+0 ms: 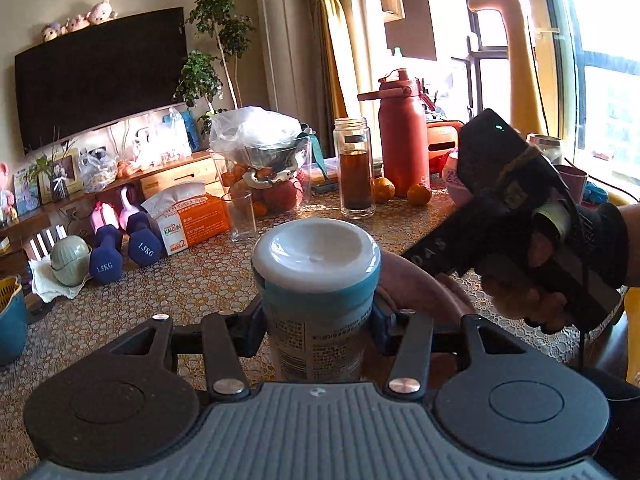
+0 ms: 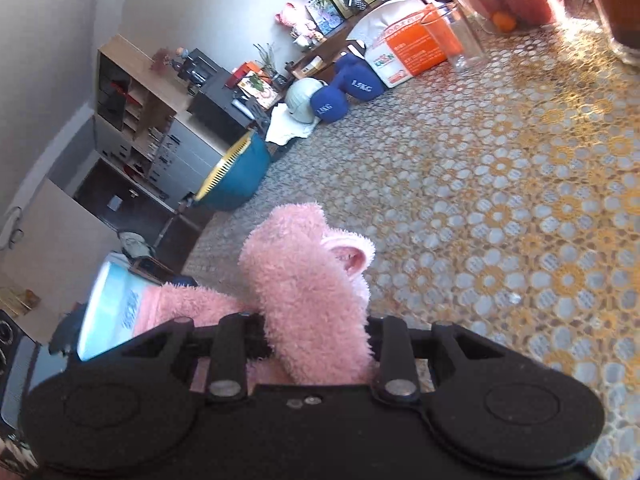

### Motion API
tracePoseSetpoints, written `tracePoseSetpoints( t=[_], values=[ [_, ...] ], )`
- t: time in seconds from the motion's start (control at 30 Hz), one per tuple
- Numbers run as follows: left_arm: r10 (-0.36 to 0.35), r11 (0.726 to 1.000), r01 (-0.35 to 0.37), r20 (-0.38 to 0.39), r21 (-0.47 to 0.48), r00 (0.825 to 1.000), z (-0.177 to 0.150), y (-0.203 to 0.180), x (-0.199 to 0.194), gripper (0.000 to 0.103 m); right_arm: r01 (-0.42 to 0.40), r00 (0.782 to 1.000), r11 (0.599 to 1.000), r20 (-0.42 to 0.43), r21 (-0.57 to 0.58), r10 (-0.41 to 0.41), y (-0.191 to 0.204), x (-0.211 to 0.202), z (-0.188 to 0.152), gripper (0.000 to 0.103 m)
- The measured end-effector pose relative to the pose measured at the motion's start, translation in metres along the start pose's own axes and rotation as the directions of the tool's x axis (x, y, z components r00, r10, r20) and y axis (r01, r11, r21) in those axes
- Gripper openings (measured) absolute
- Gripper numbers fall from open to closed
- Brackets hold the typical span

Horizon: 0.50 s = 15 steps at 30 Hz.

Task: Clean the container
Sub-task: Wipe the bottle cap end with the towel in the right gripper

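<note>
Right up front, the left gripper (image 1: 318,320) squeezes a container (image 1: 316,280) with a white lid, standing upright over the table (image 1: 192,280). Two blue dumbbells (image 1: 120,248) say "1.5KG", and the tissue box (image 1: 188,216) reads something like "KAIZIN". The right gripper (image 2: 316,332), tipped downward, pinches a fluffy pink cloth (image 2: 304,280) that touches the container's side.

Black left gripper (image 1: 316,316), ribbed grey housing, silver screws
</note>
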<state>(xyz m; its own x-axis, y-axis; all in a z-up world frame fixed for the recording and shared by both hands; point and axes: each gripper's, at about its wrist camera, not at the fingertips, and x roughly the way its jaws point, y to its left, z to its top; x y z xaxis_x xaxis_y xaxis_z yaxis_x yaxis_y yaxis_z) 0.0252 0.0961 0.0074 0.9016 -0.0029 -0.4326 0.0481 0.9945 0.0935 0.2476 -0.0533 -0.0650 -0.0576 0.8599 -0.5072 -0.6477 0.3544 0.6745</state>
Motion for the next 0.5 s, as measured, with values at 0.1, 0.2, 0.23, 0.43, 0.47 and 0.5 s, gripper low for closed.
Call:
tracePoseSetpoints(
  t=[0.1,0.2,0.23,0.43,0.47,0.5],
  values=[
    [0.006,0.997,-0.008,-0.020,-0.080,1.000,0.002,0.012,0.002,0.050,0.079,0.997,0.994,0.000,-0.077,-0.080,0.008,-0.011,-0.006,0.029],
    [0.005,0.995,-0.009,-0.040,-0.100,0.999,0.005,0.014,0.003,0.050,0.135,0.991,0.980,0.043,-0.148,-0.130,0.022,-0.028,-0.011,0.029],
    [0.002,0.995,-0.006,-0.043,-0.099,0.999,0.006,0.014,0.003,0.050,0.159,0.987,0.972,0.060,-0.173,-0.151,0.027,-0.032,-0.014,0.029],
    [0.018,0.999,-0.020,-0.046,-0.048,0.999,0.012,0.005,-0.002,0.051,0.201,0.976,0.954,0.125,-0.224,-0.177,0.047,-0.048,-0.036,0.029],
    [0.018,0.999,-0.020,-0.041,-0.049,0.999,0.014,0.005,-0.004,0.051,0.197,0.976,0.955,0.137,-0.223,-0.169,0.050,-0.051,-0.039,0.029],
    [0.020,0.999,-0.021,-0.036,-0.049,0.999,0.017,0.005,-0.006,0.051,0.189,0.976,0.957,0.147,-0.218,-0.159,0.052,-0.052,-0.041,0.029]
  ],
)
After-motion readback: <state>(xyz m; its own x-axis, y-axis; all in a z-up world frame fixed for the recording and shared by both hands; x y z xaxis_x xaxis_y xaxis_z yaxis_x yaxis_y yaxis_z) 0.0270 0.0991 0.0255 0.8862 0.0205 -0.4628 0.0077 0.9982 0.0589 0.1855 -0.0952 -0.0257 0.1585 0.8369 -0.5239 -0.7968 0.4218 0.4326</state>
